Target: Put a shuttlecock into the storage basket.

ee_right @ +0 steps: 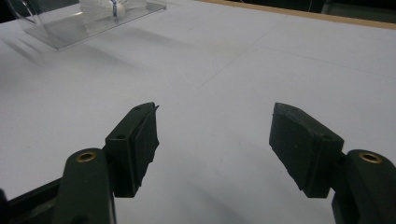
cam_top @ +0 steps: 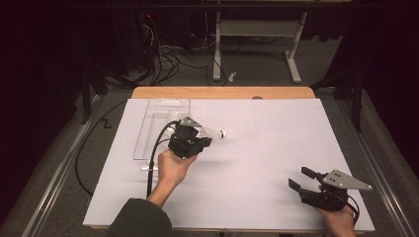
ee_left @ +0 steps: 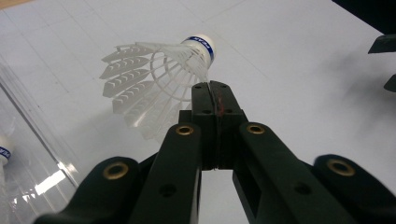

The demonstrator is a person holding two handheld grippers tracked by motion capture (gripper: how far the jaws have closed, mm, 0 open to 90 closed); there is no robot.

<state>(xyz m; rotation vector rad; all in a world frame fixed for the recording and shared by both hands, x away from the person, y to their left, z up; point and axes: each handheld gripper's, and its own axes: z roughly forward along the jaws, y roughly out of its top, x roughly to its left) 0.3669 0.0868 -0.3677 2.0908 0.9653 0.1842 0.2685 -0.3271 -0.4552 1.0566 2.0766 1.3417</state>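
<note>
The left gripper (ee_left: 212, 88) has its jaws pressed tight together on the thin skirt of a white shuttlecock (ee_left: 154, 79), holding it up over the white table (cam_top: 257, 163), just beside a clear tray (cam_top: 148, 128). The right gripper (ee_right: 212, 140) rests near the table's front edge, jaws wide apart, holding nothing.

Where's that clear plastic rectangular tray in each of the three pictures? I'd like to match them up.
High view: the clear plastic tray lies left of centre, just behind the left gripper, which pinches a white plastic shuttlecock.
Left gripper view: the tray's wall runs along the left edge.
Right gripper view: the tray sits in the top left corner.
Shared landmark: the table's wooden edge, just beyond the tray.
</note>
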